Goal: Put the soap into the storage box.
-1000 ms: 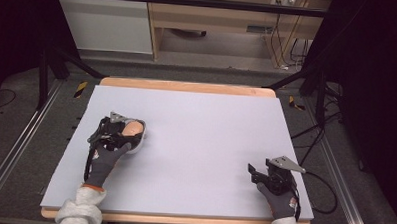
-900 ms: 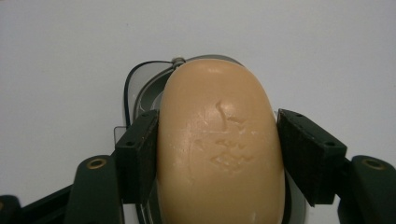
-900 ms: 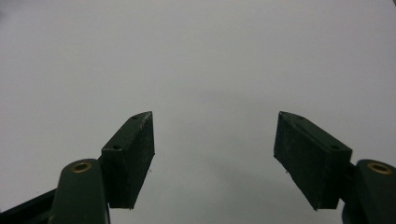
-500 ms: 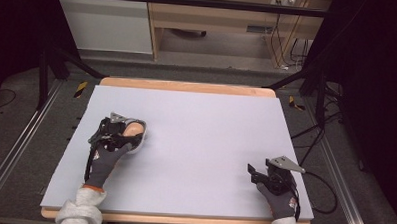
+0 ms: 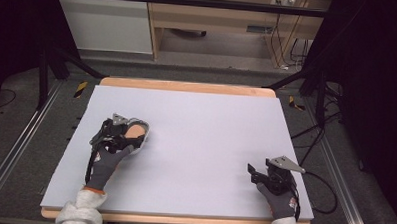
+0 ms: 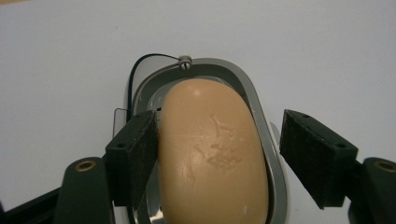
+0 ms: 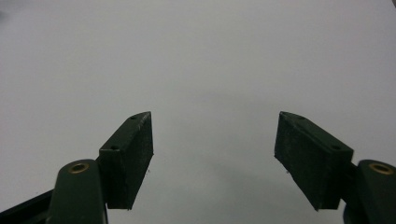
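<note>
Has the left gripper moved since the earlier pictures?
No. The left gripper sits at the soap equally far from the table's left edge.

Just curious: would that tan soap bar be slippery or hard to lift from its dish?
Probably slippery: the soap bar looks smooth and rounded. It seems stiff, likely holding shape. The left tool straddles it with one pad touching, the other apart.

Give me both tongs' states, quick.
Left tongs: open around the soap bar, one jaw touching, the other apart.
Right tongs: open, holding nothing.
</note>
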`<state>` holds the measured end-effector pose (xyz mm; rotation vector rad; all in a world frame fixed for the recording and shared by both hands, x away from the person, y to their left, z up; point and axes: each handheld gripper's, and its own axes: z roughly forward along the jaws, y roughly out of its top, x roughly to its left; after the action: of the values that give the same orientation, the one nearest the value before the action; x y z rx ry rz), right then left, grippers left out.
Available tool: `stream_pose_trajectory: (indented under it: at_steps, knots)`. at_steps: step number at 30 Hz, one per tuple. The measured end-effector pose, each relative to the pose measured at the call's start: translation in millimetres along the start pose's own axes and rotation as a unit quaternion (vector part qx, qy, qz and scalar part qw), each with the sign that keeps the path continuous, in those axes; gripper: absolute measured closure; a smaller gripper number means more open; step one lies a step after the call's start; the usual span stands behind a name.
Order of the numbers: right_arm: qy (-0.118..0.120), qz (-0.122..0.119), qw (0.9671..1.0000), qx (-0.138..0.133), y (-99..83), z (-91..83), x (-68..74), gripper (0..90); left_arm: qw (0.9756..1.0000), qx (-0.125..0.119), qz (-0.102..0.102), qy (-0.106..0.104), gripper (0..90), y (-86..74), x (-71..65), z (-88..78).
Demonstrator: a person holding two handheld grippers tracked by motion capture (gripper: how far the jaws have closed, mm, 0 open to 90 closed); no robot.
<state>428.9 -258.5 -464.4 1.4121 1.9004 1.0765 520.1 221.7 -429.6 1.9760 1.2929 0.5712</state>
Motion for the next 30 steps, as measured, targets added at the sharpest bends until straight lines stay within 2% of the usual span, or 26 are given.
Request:
stream_pose_trajectory:
  at_steps: [11, 16, 21, 27, 30]
  knots:
    - [0.000, 0.000, 1.0000, 0.000, 0.1, 0.0, 0.1, 28.1, 0.9995, -0.022, 0.020, -0.009, 27.4, 1.8, -15.9, -11.8]
    - [0.001, 0.000, 1.0000, -0.001, 0.2, -0.2, 0.2, 28.0, 0.9992, -0.023, 0.031, -0.011, 27.5, 3.1, -19.8, -15.7]
    - [0.000, 0.000, 1.0000, 0.000, 0.1, -0.1, 0.1, 28.0, 0.9990, -0.028, 0.032, -0.016, 27.5, 3.0, -21.8, -19.0]
    - [-0.001, 0.002, 1.0000, -0.001, 0.1, -0.7, -0.4, 28.0, 0.9983, -0.034, 0.035, -0.033, 27.6, -2.0, -25.6, -26.7]
    - [-0.003, 0.002, 1.0000, -0.003, 0.0, -0.9, -1.2, 27.9, 0.9976, -0.033, 0.040, -0.046, 27.6, -10.5, -28.4, -31.0]
